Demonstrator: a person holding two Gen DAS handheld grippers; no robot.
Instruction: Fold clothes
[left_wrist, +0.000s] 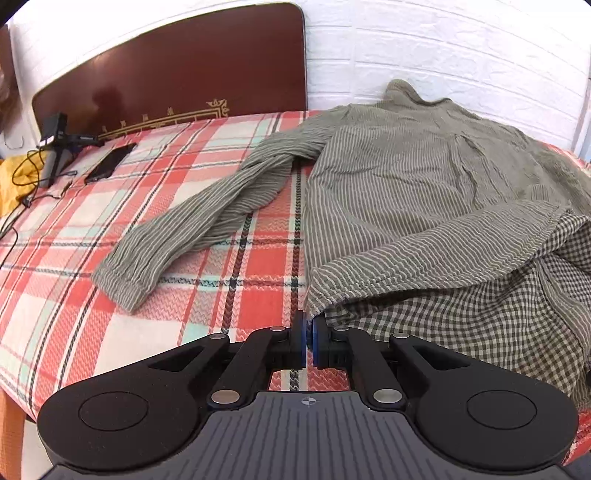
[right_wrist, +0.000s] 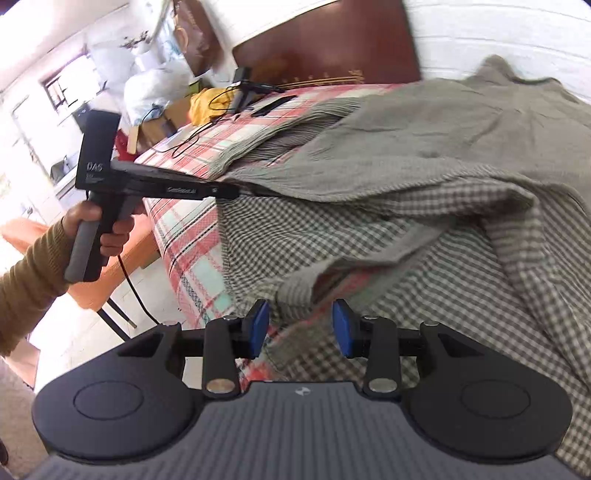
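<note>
Your striped grey-green shirt (left_wrist: 406, 177) lies spread over the bed (left_wrist: 155, 236), collar toward the wall-side edge, one sleeve stretched toward the headboard (left_wrist: 177, 70), its hem overlapping a checked garment (left_wrist: 480, 325) at the near edge. Your left gripper (left_wrist: 307, 332) is clenched at the shirt's near hem corner; whether cloth is pinched, you cannot tell. Your right gripper (right_wrist: 300, 325) is released, pads apart above the checked cloth.
</note>
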